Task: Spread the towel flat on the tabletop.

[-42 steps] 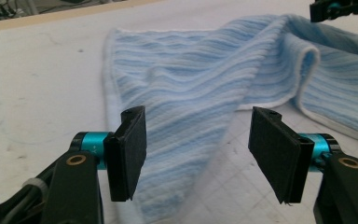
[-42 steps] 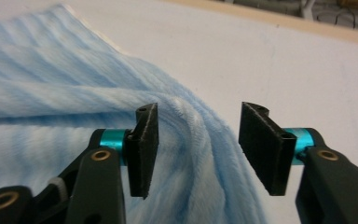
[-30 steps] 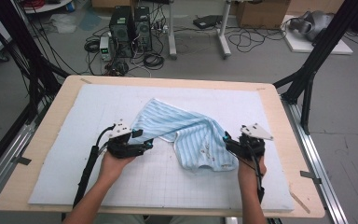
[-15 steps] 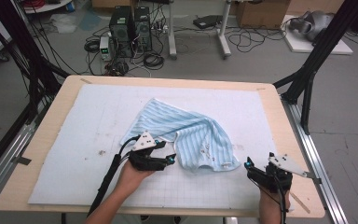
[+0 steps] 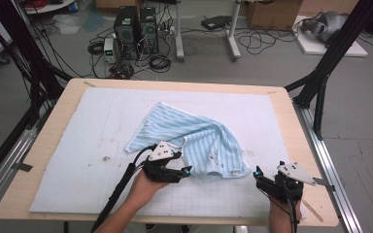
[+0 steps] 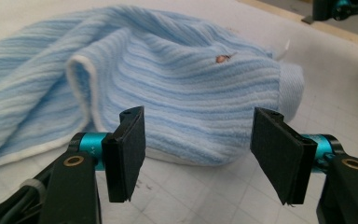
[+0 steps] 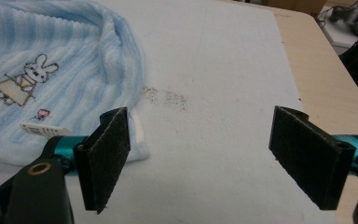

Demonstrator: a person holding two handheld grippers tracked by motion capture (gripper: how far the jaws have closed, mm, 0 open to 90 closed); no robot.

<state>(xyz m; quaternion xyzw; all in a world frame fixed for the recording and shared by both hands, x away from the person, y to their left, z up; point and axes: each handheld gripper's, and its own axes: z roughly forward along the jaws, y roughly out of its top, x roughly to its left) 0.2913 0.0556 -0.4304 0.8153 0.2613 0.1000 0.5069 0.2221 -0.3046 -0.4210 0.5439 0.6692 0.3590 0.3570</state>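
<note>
A crumpled pale-blue striped terry towel [image 5: 192,138] with white binding lies on the light-blue gridded mat [image 5: 77,145] that covers the wooden table [image 5: 291,126], a little toward the person's side of centre, partly folded over itself so that its embroidered face with the small rabbit motif [image 7: 36,70] and a white sewn-in label [image 7: 44,129] turns upward. The left gripper [image 6: 198,151] stands just before the near folded edge of the towel with its jaws spread wide and nothing between them; the fabric lies beyond the black pads [image 6: 128,149], not touching them. The right gripper [image 7: 214,158] rests near the table's front right corner, jaws likewise wide apart and empty, the towel's lower right corner just beside its left-hand pad. The cloth is judged light, soft and limp: it will sag and drape when lifted, cling slightly to the mat, and slide little in padded jaws. Hold is best taken at the bound hem [image 6: 86,88] or at a corner, pinching one layer only, since a grasp on the bunched fold would gather several layers together.
</note>
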